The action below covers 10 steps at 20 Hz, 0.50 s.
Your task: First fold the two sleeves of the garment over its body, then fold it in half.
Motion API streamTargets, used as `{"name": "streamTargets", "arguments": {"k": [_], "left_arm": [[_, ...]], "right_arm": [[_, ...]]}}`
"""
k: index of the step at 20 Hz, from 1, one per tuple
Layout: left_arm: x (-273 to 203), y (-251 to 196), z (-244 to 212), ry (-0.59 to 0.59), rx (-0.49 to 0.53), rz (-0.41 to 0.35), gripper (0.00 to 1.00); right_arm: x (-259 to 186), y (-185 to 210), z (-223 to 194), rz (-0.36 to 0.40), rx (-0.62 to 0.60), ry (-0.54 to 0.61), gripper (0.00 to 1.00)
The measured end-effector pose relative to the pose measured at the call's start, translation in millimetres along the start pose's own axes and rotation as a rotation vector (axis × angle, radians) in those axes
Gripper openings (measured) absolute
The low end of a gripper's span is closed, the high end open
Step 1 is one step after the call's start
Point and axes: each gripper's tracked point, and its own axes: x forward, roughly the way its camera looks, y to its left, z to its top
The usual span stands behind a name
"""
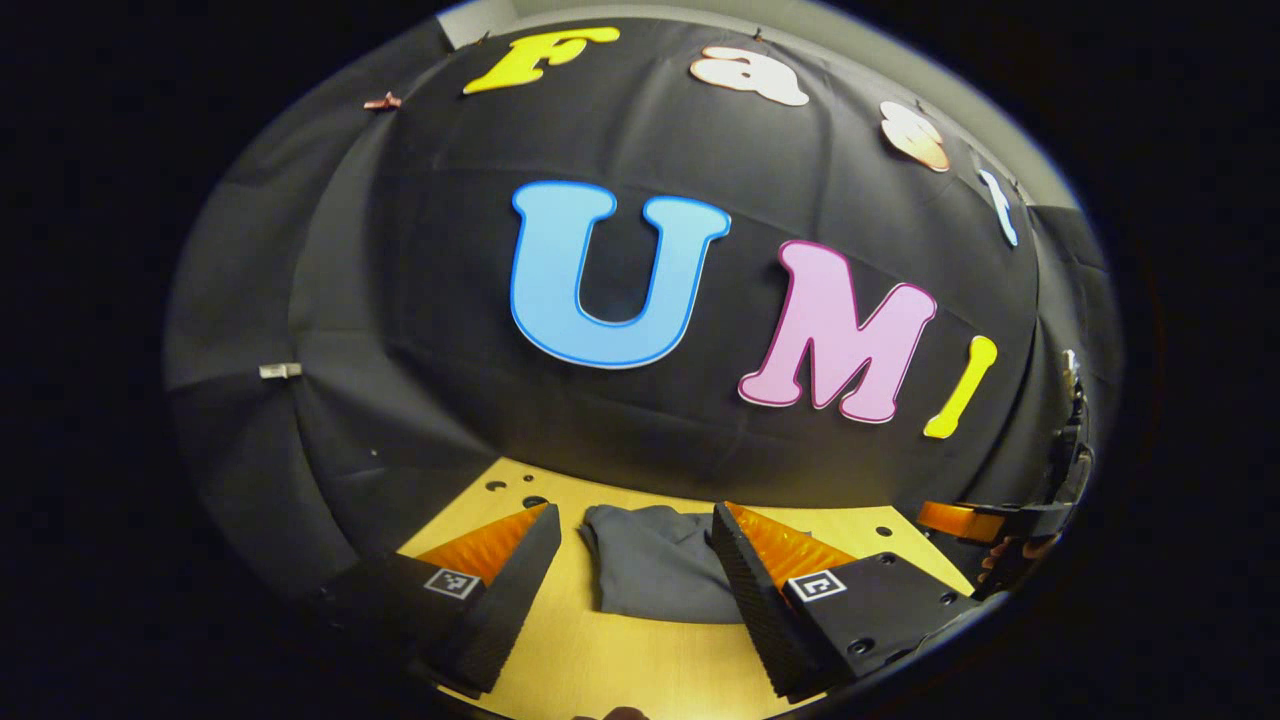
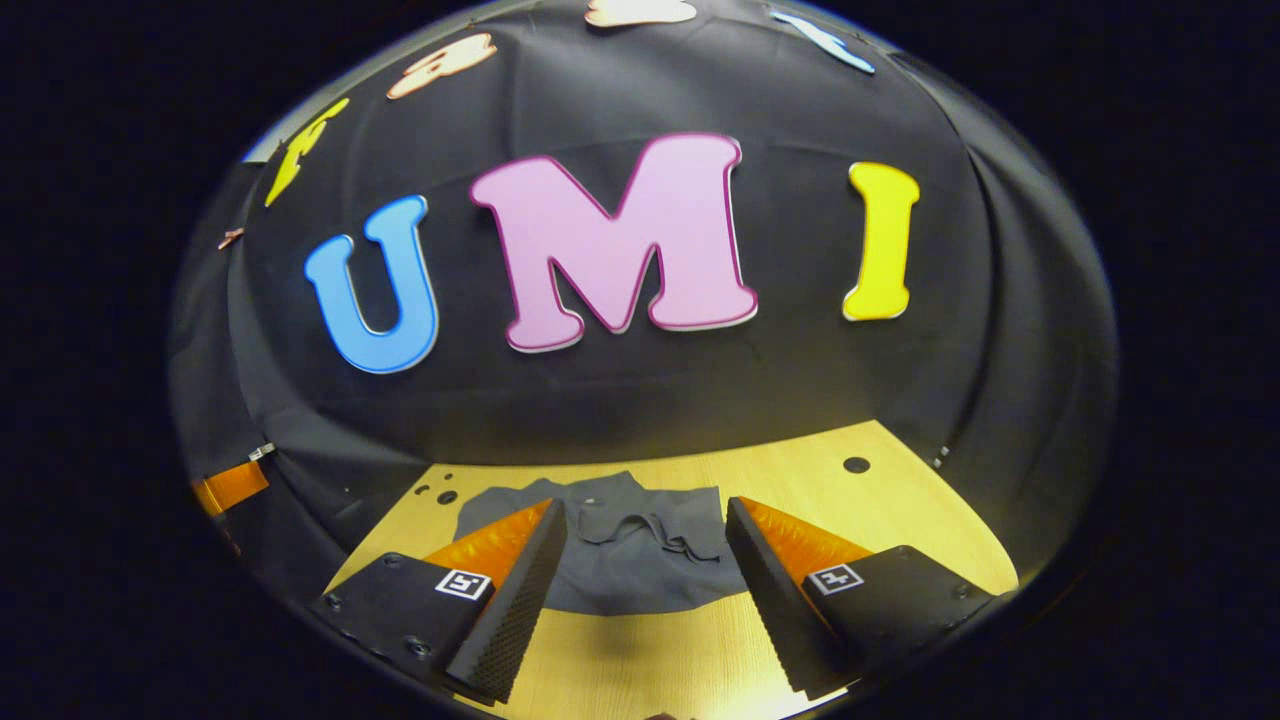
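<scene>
A dark grey garment (image 1: 655, 575) lies bunched into a compact shape on the wooden table (image 1: 620, 665). In the left gripper view it sits just beyond and between the fingers of my left gripper (image 1: 636, 512), which is open and holds nothing. In the right gripper view the garment (image 2: 640, 570) shows wrinkled folds near its middle, and my right gripper (image 2: 645, 505) stands open in front of it, above the table (image 2: 870, 510), also holding nothing. Both grippers hover at the near edge of the cloth.
The booth's black cloth wall (image 1: 650, 420) rises right behind the table. Small holes (image 2: 856, 464) dot the tabletop near its back edge. Part of the other gripper (image 1: 960, 520), with a hand behind it, shows at the right of the left gripper view.
</scene>
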Motion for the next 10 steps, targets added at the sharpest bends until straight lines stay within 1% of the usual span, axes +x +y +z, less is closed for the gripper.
{"name": "streamTargets", "arguments": {"k": [2, 4, 7, 10], "left_arm": [[-31, -1, 5, -0.037, 0.018, 0.017, 0.96], [-57, -3, 8, -0.079, 0.035, 0.026, 0.96], [-102, -9, 3, -0.125, 0.047, 0.031, 0.96], [-129, -11, -11, -0.135, 0.045, 0.033, 0.96]], "right_arm": [[-31, 11, 5, 0.008, -0.017, -0.051, 0.98], [-59, 25, 3, 0.027, -0.030, -0.078, 0.99], [-90, 41, -10, 0.057, -0.044, -0.086, 0.99], [-110, 51, -25, 0.066, -0.073, -0.083, 0.98]]}}
